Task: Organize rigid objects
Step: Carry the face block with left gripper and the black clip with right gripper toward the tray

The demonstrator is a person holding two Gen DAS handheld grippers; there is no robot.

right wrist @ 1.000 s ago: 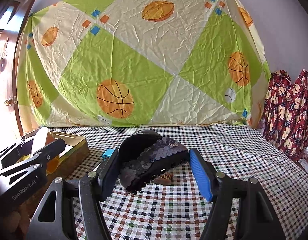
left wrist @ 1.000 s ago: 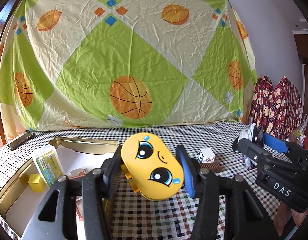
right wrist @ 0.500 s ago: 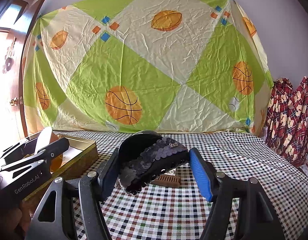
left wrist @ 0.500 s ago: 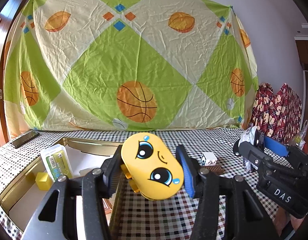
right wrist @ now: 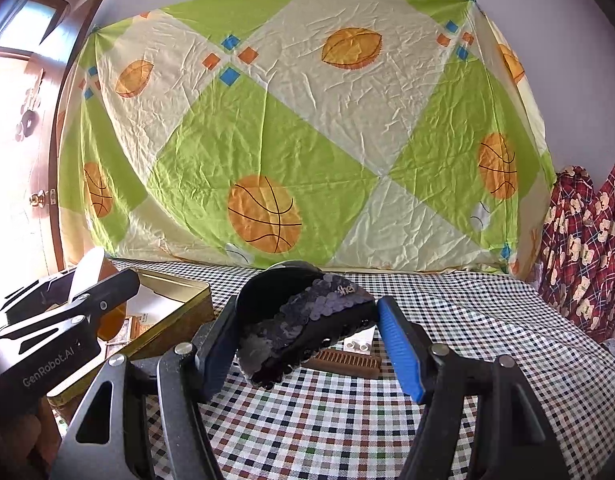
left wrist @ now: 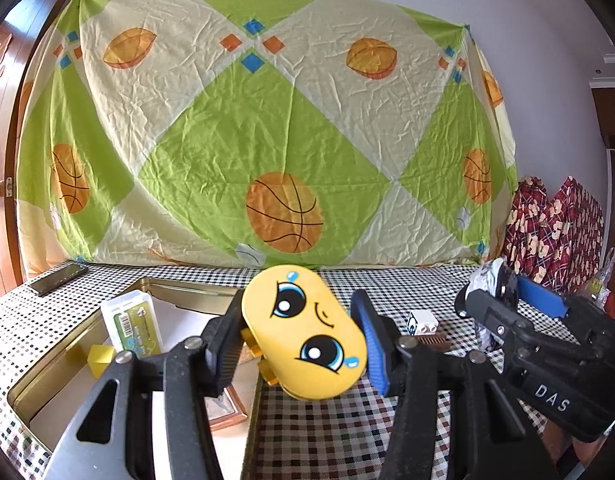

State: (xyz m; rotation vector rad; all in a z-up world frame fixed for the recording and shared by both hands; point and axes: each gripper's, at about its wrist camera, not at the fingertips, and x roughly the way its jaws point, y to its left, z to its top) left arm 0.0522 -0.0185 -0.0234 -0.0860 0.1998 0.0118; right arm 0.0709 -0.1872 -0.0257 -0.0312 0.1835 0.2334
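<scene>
Both my grippers have lifted: left gripper [left wrist: 303, 340] pinches the yellow case [left wrist: 303, 332] beside the tin [left wrist: 179, 290]; right gripper [right wrist: 307, 340] clamps the sequin clip [right wrist: 303, 332]. Comb [right wrist: 343, 360] and block [right wrist: 361, 342] below still wait.

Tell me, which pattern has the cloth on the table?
The tablecloth has a small check of dark and coloured squares on white; the right wrist view shows it best.
</scene>
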